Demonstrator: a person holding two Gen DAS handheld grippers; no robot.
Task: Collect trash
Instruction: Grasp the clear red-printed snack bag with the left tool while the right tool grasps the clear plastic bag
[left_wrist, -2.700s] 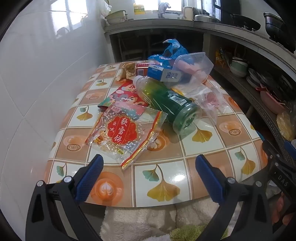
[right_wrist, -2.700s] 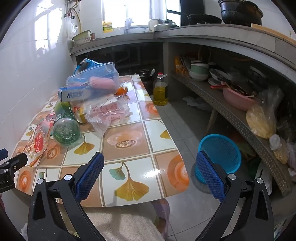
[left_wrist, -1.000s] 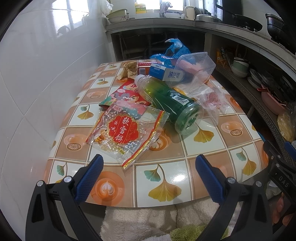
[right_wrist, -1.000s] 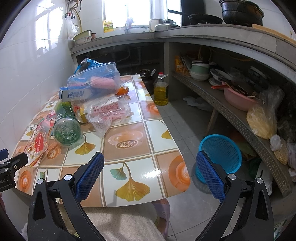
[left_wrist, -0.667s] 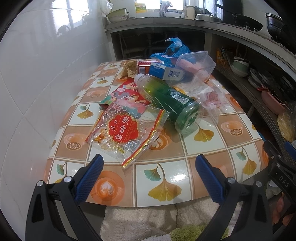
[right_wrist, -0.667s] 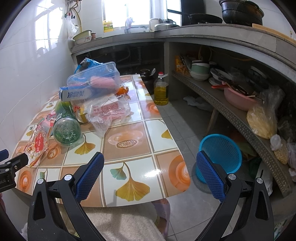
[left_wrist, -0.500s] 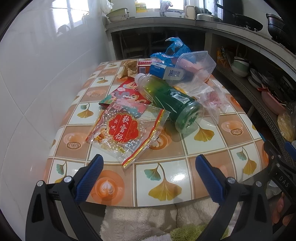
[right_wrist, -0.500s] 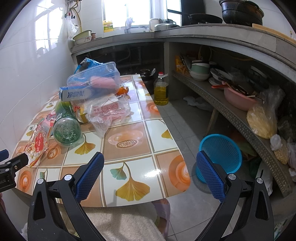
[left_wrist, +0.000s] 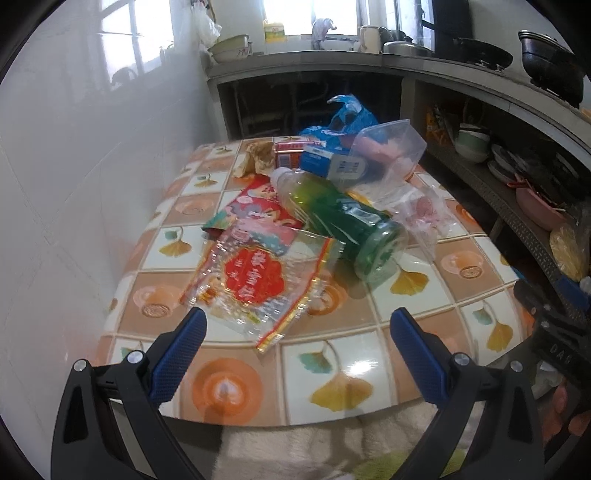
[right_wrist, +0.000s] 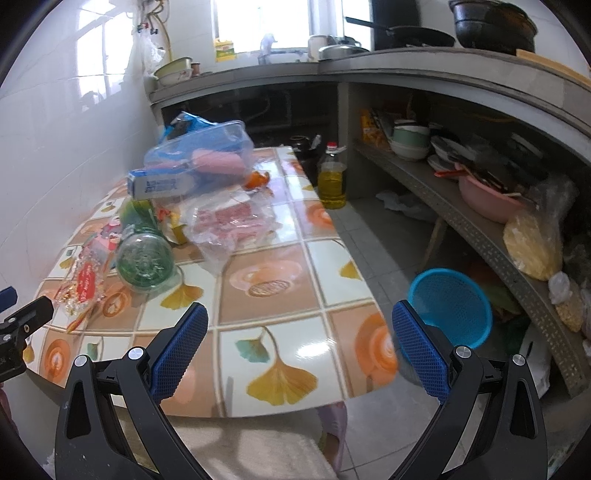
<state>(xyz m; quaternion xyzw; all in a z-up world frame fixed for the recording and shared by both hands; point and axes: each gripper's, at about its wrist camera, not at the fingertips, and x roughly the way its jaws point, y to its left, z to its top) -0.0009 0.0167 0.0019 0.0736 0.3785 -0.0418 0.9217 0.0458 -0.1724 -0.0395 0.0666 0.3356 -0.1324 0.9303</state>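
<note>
Trash lies piled on a tiled table (left_wrist: 369, 354): a red-and-clear snack wrapper (left_wrist: 255, 280), a green plastic bottle (left_wrist: 343, 218) on its side, a blue-white carton (left_wrist: 332, 164), a clear plastic box (left_wrist: 388, 151), a crumpled clear bag (left_wrist: 421, 214) and a blue bag (left_wrist: 351, 118). My left gripper (left_wrist: 295, 343) hangs open over the table's near edge, just short of the wrapper. In the right wrist view my right gripper (right_wrist: 299, 343) is open above the near right corner of the table (right_wrist: 288, 354), with the bottle (right_wrist: 146, 258) and the clear bag (right_wrist: 229, 221) ahead to the left.
A blue basket (right_wrist: 450, 310) stands on the floor right of the table. A bottle of yellow oil (right_wrist: 332, 177) stands on the floor past the table's far end. Shelves with bowls (right_wrist: 406, 144) and a pink basin (right_wrist: 487, 195) run along the right. A white tiled wall (left_wrist: 74, 184) borders the left.
Both grippers have moved slightly forward toward the table; the trash looks a little closer. Nothing was taken hold of and the jaws have stayed open.
</note>
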